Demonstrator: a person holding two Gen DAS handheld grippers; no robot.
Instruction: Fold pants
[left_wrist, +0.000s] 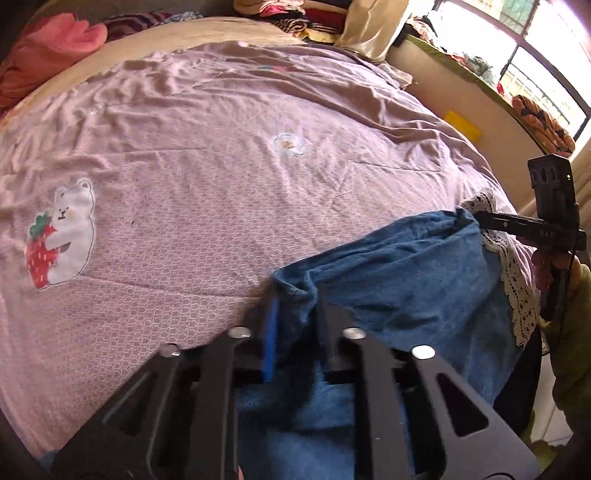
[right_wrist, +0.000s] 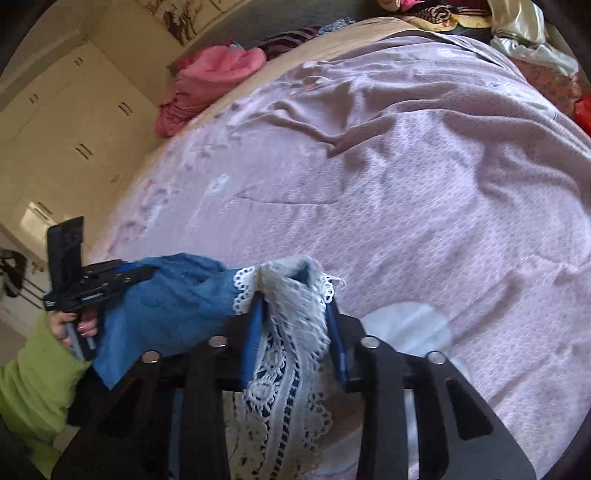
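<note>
Blue pants (left_wrist: 406, 280) with a white lace trim (left_wrist: 517, 295) hang bunched over the near edge of a lilac bedsheet (left_wrist: 221, 184). In the left wrist view my left gripper (left_wrist: 295, 314) is shut on a fold of the blue cloth. My right gripper (left_wrist: 480, 218) pinches the pants' far corner beside the lace. In the right wrist view the right gripper (right_wrist: 295, 299) is shut on the lace trim (right_wrist: 288, 350), with the blue cloth (right_wrist: 166, 299) stretched left to the left gripper (right_wrist: 140, 273).
The sheet bears a bear-and-strawberry print (left_wrist: 62, 236). A pink garment pile (left_wrist: 55, 44) lies far left and stacked clothes (left_wrist: 295, 14) at the head. A window ledge (left_wrist: 535, 110) runs on the right. Wardrobe doors (right_wrist: 55, 129) stand left. A green sleeve (right_wrist: 33, 387) shows.
</note>
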